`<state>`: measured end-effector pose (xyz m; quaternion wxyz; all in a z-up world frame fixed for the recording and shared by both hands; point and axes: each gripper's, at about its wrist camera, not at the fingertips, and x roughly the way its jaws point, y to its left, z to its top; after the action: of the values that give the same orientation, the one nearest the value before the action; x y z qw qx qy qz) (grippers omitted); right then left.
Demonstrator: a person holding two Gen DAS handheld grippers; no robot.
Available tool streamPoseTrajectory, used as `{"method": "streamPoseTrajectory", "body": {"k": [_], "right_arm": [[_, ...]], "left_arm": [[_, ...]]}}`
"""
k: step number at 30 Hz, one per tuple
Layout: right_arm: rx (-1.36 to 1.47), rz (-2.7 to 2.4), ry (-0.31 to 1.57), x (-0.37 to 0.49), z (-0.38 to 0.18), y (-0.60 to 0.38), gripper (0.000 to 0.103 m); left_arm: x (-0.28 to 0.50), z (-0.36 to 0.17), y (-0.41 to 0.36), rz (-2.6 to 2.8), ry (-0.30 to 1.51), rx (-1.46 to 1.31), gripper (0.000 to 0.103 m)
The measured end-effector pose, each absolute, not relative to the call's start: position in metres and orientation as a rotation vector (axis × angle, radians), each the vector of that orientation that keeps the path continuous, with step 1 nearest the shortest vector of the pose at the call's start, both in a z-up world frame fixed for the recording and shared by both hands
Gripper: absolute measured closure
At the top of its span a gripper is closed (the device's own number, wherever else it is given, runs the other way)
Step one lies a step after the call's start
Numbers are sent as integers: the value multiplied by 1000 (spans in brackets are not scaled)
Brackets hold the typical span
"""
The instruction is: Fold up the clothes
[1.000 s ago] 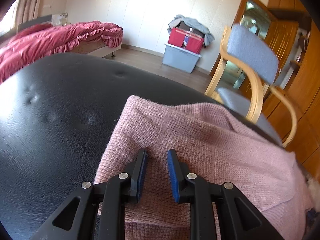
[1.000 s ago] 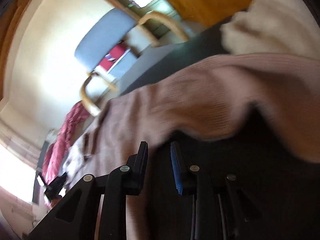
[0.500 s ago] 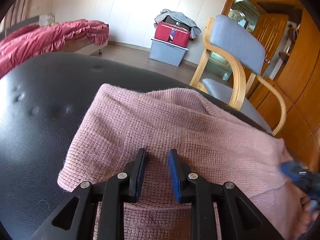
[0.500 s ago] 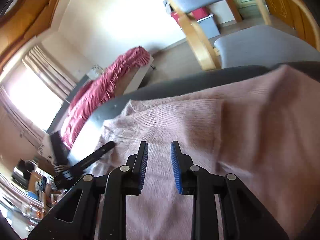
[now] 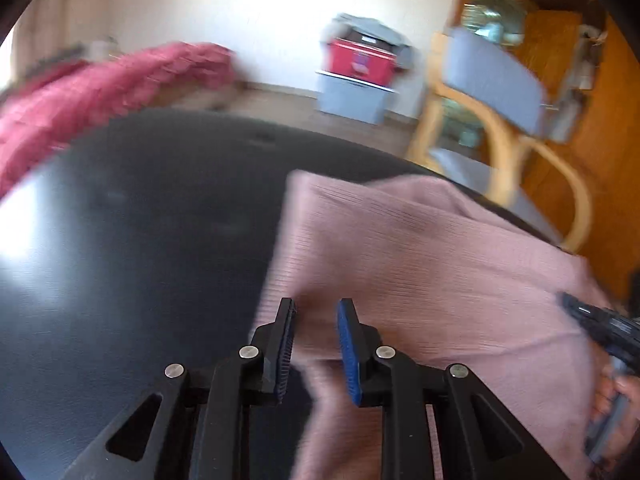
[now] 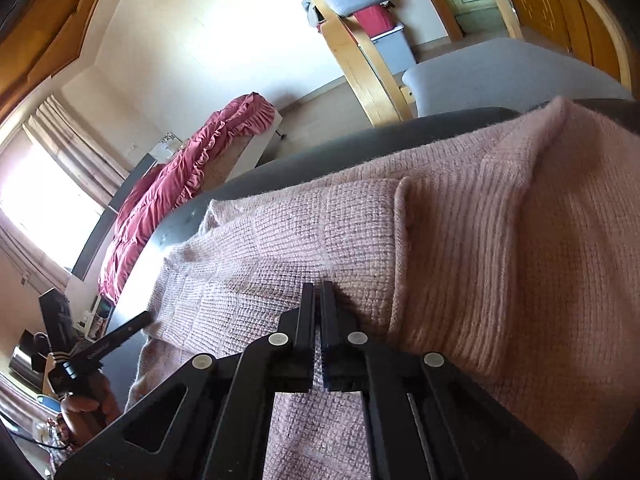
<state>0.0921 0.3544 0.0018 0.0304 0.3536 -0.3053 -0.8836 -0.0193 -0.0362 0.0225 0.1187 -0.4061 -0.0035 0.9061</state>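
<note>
A pink knit sweater (image 5: 420, 260) lies on the black padded table (image 5: 140, 240), folded over on itself. My left gripper (image 5: 316, 304) hovers at the sweater's left edge. Its jaws are closing a little, with the cloth's edge between them, and the pads do not press on it. In the right wrist view my right gripper (image 6: 318, 286) has its jaws together, pinching the sweater (image 6: 440, 240) near a fold. The right gripper's tip (image 5: 592, 316) shows at the far right of the blurred left wrist view. The left gripper's finger (image 6: 120, 332) and the hand holding it show at the lower left.
A wooden armchair (image 5: 492, 76) with grey cushions stands just past the table's far right edge. Further back are a bed under a red cover (image 5: 100, 88) and a grey box with a red bag (image 5: 356, 92). Wooden cabinets (image 5: 580, 140) line the right.
My right gripper swung over onto the sweater, then closed its jaws on the knit. My left gripper slid from over the middle of the sweater to its left edge.
</note>
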Motion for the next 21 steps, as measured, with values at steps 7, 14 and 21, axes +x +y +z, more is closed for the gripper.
{"method": "streamPoseTrajectory", "body": {"k": [7,14,21], "right_arm": [[1088,-2724,-936,93,2,355,103],[1077,-2702,-966,91,1,357,103],[1082,-2701,-961,88,0,356,103]], "left_arm": [[-8,33,28,2584,167,-1066,82],[-20,6,15,2579,179,-1204,77],[-12,17,-35,2558,102,-1229,79]]}}
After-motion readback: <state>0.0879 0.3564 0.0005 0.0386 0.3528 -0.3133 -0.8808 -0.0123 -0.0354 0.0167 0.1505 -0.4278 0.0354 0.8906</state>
